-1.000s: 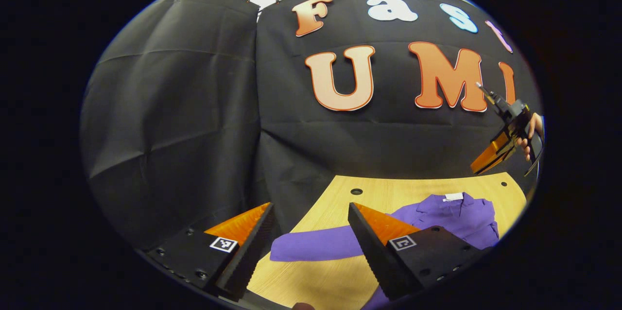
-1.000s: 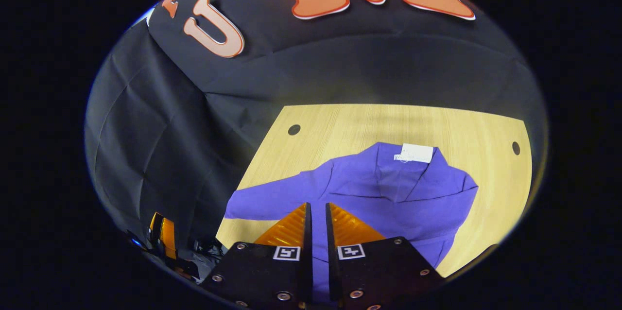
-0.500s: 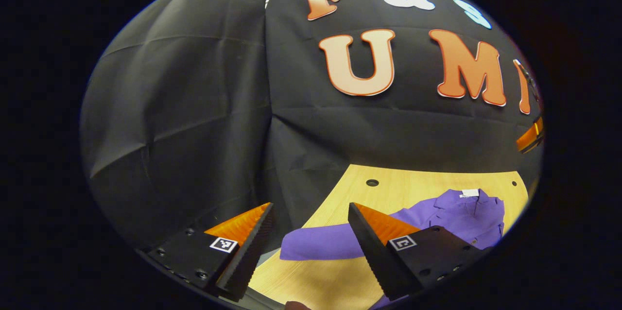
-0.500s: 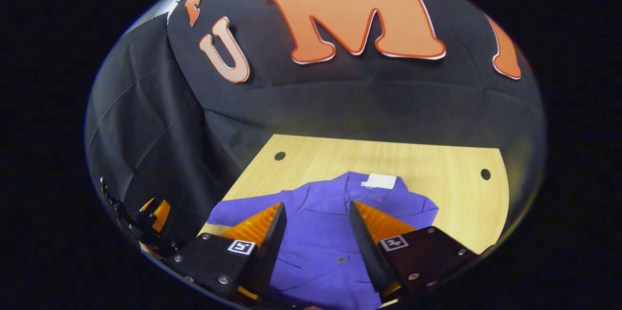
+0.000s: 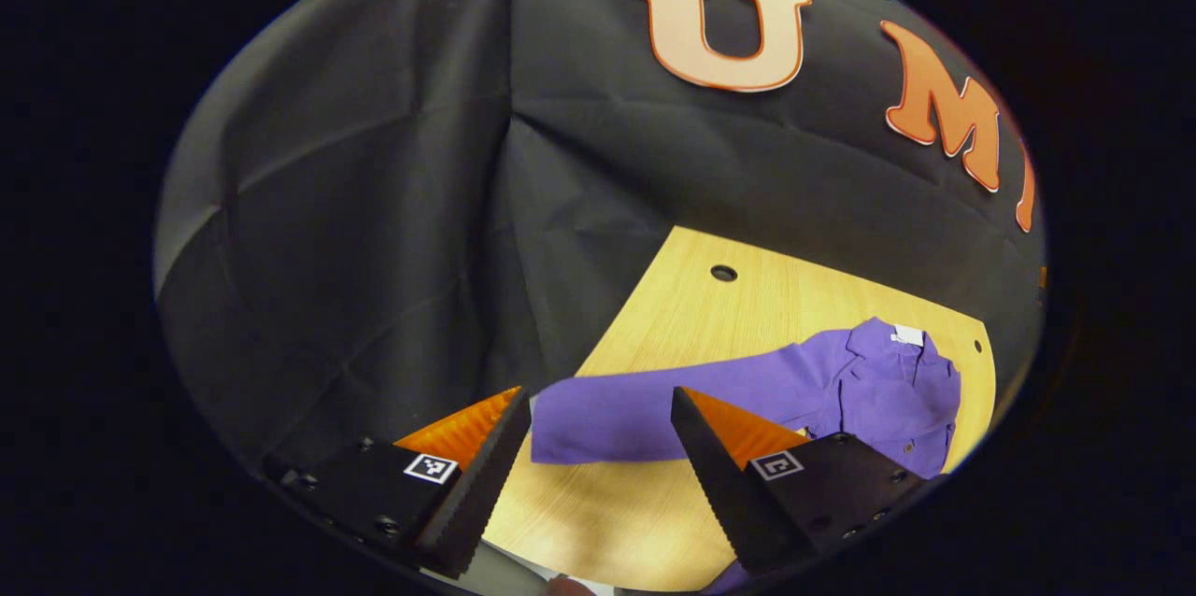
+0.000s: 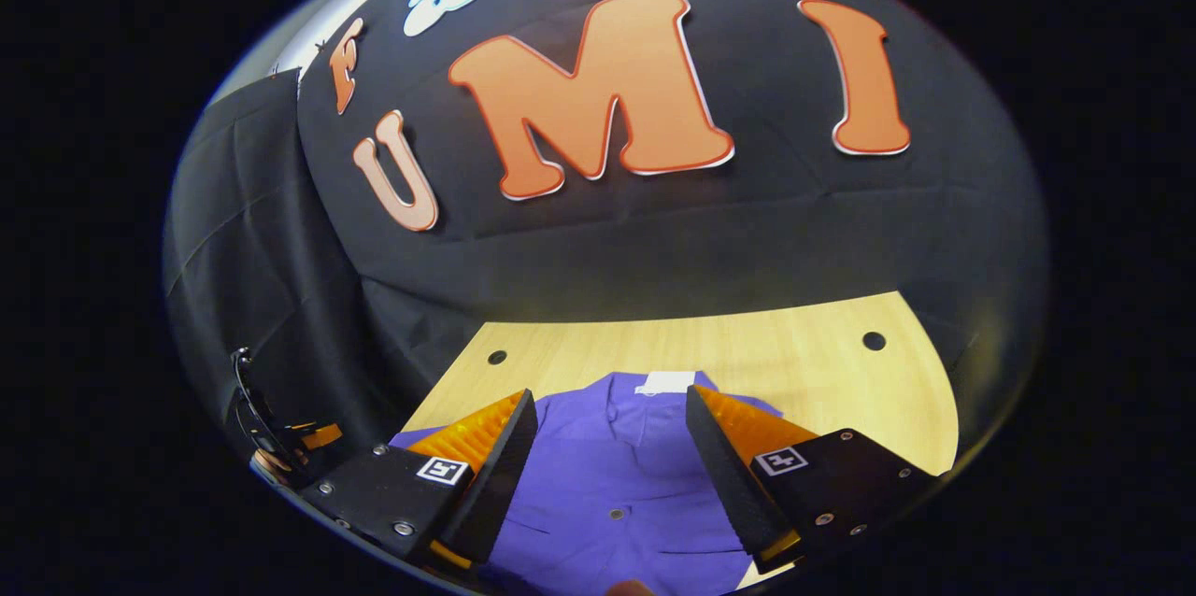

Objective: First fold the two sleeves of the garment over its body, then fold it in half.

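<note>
**Supervisor:** Where had things got to with the garment?

**Operator:** The purple garment (image 5: 869, 390) lay flat on the wooden table (image 5: 738, 316), collar end toward the booth's back wall. In the left gripper view one long sleeve (image 5: 654, 409) stretched straight out from the body toward my left gripper (image 5: 598, 432), its cuff just beyond the fingertips. That gripper's fingers were spread apart with nothing between them, hovering above the table.

**Supervisor:** And the right?

**Operator:** A second before, my right gripper (image 6: 607, 432) had its fingers pressed nearly together over the garment's body. Half a second later they had parted, and now they stood wide apart over the buttoned front (image 6: 612, 484), holding nothing. I could not tell whether they touched the cloth. The camera had also tipped up and drawn back from the collar, so the white label (image 6: 665, 382) sat between the fingertips, farther off.

**Supervisor:** What did you make of that?

**Operator:** I judged the right side's sleeve had been laid over the body and let go; no sleeve reached out past that edge. Meanwhile the left gripper had swung to face the outstretched sleeve more squarely. So one sleeve fold looked done, the other remained, and the halving fold was not yet begun.
</note>
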Tool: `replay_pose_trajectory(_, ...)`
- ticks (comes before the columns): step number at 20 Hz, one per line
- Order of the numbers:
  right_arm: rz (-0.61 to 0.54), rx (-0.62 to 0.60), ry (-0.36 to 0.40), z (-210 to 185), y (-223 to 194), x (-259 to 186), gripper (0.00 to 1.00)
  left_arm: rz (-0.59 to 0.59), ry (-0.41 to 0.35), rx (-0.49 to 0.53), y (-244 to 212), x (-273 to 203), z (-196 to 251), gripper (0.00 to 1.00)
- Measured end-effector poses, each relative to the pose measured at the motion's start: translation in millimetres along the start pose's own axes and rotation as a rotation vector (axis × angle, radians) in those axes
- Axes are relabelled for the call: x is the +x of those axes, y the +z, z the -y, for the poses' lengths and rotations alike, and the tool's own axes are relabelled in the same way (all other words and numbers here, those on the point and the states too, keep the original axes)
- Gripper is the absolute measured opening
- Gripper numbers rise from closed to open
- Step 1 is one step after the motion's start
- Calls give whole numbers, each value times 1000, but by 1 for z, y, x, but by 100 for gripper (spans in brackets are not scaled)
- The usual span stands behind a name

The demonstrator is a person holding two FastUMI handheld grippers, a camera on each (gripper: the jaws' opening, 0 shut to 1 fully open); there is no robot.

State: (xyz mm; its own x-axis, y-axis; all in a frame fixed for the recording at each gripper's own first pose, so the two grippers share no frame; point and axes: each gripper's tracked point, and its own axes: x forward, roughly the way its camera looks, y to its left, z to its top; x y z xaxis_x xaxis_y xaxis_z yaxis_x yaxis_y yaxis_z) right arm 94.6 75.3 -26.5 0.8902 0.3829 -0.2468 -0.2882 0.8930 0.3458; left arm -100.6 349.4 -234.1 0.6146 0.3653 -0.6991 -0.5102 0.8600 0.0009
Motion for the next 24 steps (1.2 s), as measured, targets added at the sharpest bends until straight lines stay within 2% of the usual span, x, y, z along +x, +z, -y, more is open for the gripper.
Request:
replay_pose_trajectory(5, 88, -67, -68, 11, 10, -29, 95, -199, -16, -41, -26, 44, -14, 98)
replay_pose_trajectory(6, 90, -73, -82, 14, 7, -34, 100, -251, -23, -64, -33, 52, -18, 99)
replay_pose_trajectory(7, 90, -80, -91, 15, 3, -39, 95, -300, -28, -91, -39, 61, -23, 99)
replay_pose_trajectory(12, 76, -114, -149, 26, -8, -57, 95, -496, -34, -195, -77, 91, -42, 98)
replay_pose_trajectory(13, 72, -111, -157, 27, -9, -59, 95, -526, -40, -202, -82, 98, -44, 98)
replay_pose_trajectory(14, 69, -107, -161, 27, -12, -62, 100, -553, -36, -202, -90, 103, -45, 98)
replay_pose_trajectory(15, 67, -106, -170, 26, -14, -63, 95, -573, -40, -198, -93, 109, -44, 98)
replay_pose_trajectory(23, 6, -98, -239, 24, -42, -64, 95, -718, -21, -174, -126, 139, -50, 98)
replay_pose_trajectory(24, -2, -89, -243, 21, -46, -63, 100, -725, -22, -169, -130, 141, -49, 98)
